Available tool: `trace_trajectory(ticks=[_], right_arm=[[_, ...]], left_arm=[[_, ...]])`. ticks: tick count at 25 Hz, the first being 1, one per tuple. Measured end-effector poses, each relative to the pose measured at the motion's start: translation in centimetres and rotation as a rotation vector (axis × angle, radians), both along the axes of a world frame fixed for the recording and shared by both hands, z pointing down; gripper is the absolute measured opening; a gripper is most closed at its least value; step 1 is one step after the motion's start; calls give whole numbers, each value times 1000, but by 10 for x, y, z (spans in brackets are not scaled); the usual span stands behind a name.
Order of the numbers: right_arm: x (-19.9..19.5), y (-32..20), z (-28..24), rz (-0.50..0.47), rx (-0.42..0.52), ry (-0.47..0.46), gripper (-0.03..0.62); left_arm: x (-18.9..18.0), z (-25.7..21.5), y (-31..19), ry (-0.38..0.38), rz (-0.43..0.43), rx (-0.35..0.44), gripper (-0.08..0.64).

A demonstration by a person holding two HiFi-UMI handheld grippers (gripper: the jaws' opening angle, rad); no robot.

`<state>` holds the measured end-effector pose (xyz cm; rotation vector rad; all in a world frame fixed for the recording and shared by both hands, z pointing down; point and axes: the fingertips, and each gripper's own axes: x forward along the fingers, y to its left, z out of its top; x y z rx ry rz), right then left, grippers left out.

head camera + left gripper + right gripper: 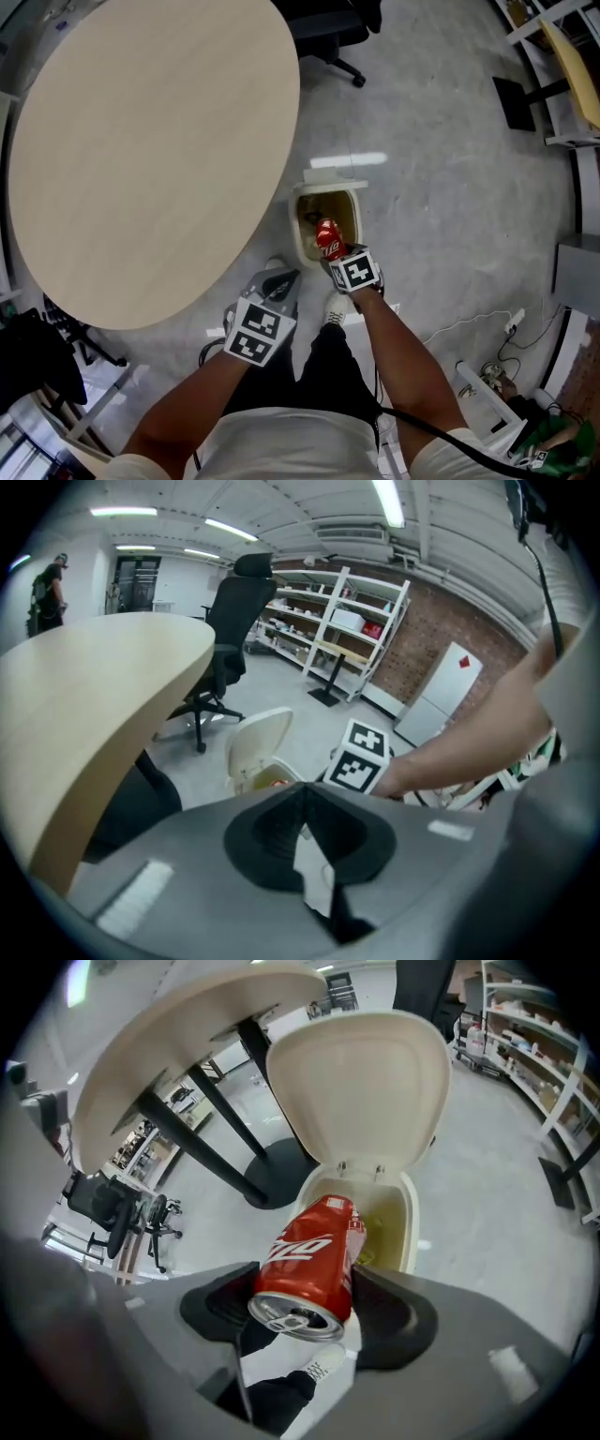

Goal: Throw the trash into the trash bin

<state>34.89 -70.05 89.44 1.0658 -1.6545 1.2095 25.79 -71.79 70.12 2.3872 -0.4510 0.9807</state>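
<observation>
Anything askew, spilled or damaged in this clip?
Nothing stands out. The right tool grips a red aluminium drink can above the cream plastic trash bin, whose lid stands open. The left tool is shut and empty. No spill shows on the grey floor.

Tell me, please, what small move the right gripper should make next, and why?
Probably open the jaws. The right gripper holds the red can tilted nose-down, apparently above the mouth of the trash bin, whose lid stands open, so letting go should drop it inside.
</observation>
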Motion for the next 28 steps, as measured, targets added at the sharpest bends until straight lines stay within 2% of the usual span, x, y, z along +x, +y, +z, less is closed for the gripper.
trace_trajectory(ticks=[8,14,20,25,26,28], right_arm=[[5,-13,54,-24,-98,19,310],[0,-29,62,-39,-75,12,310],[1,-42,48,-17,-5,4,333],[3,-42,-3,-10,104,-47,330],[5,-43,-18,-4,133,-57,325],[11,-46,-50,21,191,-71,257]], left_arm=[[5,22,5,-10,27,-48,5],[6,32,-2,-37,44,-58,5],[13,29,-9,-32,41,-63,5],[15,20,-6,-8,27,-84,5],[15,16,-7,1,23,-81,5],[16,7,-12,20,15,-70,5]])
